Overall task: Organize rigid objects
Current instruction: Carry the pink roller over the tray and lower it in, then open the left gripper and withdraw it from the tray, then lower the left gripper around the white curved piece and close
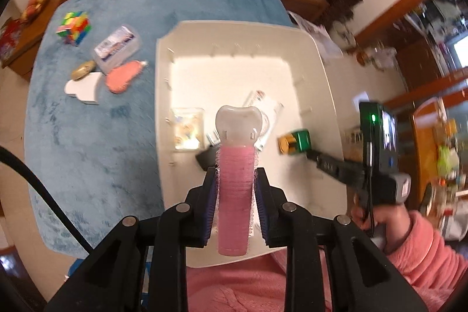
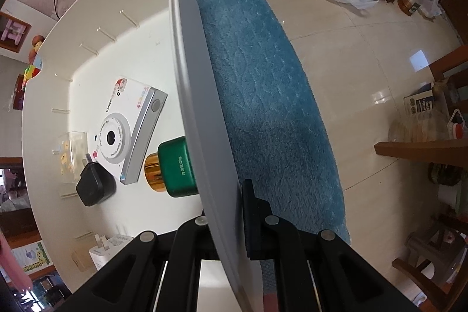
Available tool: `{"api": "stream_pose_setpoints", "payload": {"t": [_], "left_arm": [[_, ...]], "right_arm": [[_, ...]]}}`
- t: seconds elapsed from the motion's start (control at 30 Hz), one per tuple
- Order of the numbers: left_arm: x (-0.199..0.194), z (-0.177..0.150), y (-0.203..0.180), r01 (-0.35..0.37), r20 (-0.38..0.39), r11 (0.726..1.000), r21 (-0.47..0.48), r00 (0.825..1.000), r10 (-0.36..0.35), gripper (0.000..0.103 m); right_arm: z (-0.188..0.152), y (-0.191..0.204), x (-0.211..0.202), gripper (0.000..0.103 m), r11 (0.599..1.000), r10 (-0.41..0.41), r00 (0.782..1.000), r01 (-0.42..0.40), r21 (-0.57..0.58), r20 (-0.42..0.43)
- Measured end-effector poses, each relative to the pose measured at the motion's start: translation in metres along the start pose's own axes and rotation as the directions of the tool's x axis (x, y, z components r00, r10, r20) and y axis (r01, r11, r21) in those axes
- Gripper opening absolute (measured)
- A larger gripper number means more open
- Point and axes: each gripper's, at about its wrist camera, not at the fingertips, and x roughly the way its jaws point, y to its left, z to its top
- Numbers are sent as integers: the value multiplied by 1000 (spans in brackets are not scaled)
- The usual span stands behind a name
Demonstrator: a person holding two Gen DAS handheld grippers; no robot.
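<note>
My left gripper [image 1: 236,192] is shut on a pink hair roller with a white tooth-shaped cap [image 1: 235,165] and holds it above the near part of a white storage bin [image 1: 242,31]. My right gripper [image 2: 226,212] is shut on the bin's right wall [image 2: 187,54], one finger inside and one outside; it also shows in the left wrist view [image 1: 313,155]. In the bin lie a white camera box [image 2: 128,119], a green bottle with a gold cap [image 2: 172,165], a black charger plug [image 2: 93,186], a clear small case [image 2: 71,154] and a white charger [image 2: 108,250].
On the blue plush cloth [image 1: 87,136], left of the bin, lie a colourful cube [image 1: 73,27], a clear rectangular box [image 1: 117,47], a pink brush [image 1: 124,75], a gold oval object [image 1: 83,69] and a white cloud-shaped block [image 1: 83,88]. Tiled floor [image 2: 365,78] is to the right.
</note>
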Motion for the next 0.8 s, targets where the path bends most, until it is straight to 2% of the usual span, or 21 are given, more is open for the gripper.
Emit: {"api": "stream_pose_setpoints", "payload": {"t": [0.07,0.13,0.23,0.4,0.57,0.6,0.63,0.8], "left_arm": [[-1,2,-2,-1,-8,1000,12,1000,1,40],[-5,6,2,-14,6,1000,13,1000,13,56],[-12,14,14,-24,29,1000,-7,999,24,68],[-16,30,58,-91,42,993,-76,995,95,70],[-10,46,120,-140,15,973,-181,989,145,71],[-6,49,136,-152,7,967,-203,988,156,74],[-3,51,149,-160,1,962,-221,986,164,77],[20,60,195,-178,-47,941,-288,984,171,78]], "right_arm": [[0,-2,-1,7,1000,7,1000,-7,20,-2],[1,-3,-1,7,999,10,1000,-10,35,-1],[1,-2,-1,7,999,2,1000,-2,35,4],[1,-2,-1,7,998,3,1000,-3,61,8],[0,-2,-1,7,997,4,1000,-5,73,11],[1,-3,-1,7,997,5,1000,-6,75,11],[1,-3,-1,7,997,5,1000,-6,76,11],[1,-4,-1,7,997,1,1000,-2,74,8]]}}
